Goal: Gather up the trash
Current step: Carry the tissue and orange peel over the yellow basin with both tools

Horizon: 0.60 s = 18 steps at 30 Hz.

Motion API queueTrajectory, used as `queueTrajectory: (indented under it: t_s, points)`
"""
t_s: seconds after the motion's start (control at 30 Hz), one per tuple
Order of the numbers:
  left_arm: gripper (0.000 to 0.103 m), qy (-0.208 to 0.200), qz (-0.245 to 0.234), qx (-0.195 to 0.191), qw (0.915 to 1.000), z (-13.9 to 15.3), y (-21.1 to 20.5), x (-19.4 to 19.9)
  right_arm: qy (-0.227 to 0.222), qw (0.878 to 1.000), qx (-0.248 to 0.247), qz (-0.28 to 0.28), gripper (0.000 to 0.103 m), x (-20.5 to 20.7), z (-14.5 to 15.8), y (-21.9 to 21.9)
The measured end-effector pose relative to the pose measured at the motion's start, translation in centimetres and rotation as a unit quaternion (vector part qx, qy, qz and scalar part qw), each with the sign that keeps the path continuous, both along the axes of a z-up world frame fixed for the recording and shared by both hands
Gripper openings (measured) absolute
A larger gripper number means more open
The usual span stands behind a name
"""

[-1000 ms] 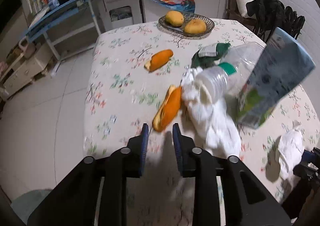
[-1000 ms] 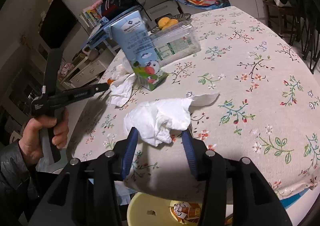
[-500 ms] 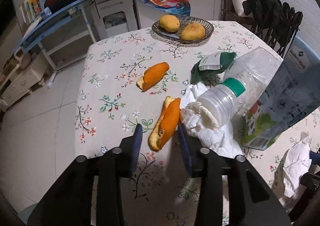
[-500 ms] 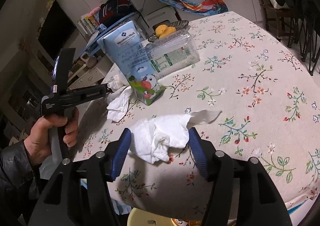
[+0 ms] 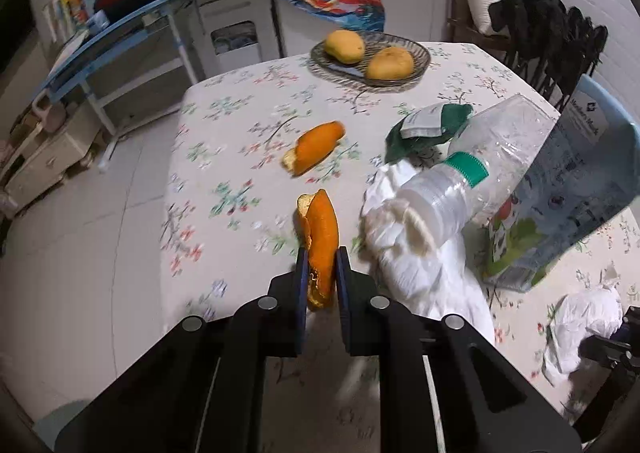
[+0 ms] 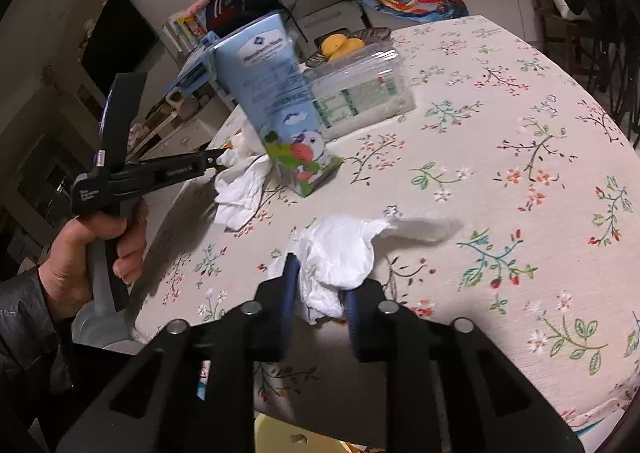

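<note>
My left gripper (image 5: 322, 257) is closing on an orange peel (image 5: 320, 225) at the near edge of the flowered table (image 5: 224, 157); both pads press its lower end and the rest sticks up ahead. A second orange peel (image 5: 314, 149) lies farther back. My right gripper (image 6: 322, 277) is shut on a crumpled white tissue (image 6: 340, 249) at the table's near edge. Beside the held peel lie a white tissue heap (image 5: 416, 257), a clear plastic bottle (image 5: 492, 169) on its side, a blue milk carton (image 5: 572, 181) and a green wrapper (image 5: 430, 125).
A glass bowl (image 5: 418, 51) with two yellow fruits stands at the far end. A chair draped with black clothes (image 5: 552, 37) is at the right, a blue rack (image 5: 120, 37) at the left. A yellow bin (image 6: 288, 437) shows under the table edge. A person's hand (image 6: 92, 249) holds the left gripper.
Both grippers closed: the left on the near orange peel, which now stands upright between its pads, the right on the white tissue, which is bunched up.
</note>
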<state>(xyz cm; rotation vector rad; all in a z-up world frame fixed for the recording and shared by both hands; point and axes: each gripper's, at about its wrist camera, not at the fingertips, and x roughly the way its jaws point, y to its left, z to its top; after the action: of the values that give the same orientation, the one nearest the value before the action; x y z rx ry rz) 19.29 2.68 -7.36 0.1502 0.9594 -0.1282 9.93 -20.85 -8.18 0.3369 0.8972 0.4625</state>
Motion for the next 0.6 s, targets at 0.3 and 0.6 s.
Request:
queueTrajectory:
  t_s: [0.3, 0.6]
  points:
    - [0.013, -0.037, 0.035, -0.035, 0.9981, 4.0, 1.5, -6.6, -0.031, 0.999, 0.01, 0.009, 0.013, -1.5, 1.7, 0.2]
    - [0.013, -0.085, 0.054, -0.048, 0.9938, 5.9, -0.1, -13.8, -0.06, 0.998, 0.011, 0.003, 0.013, -3.8, 3.7, -0.2]
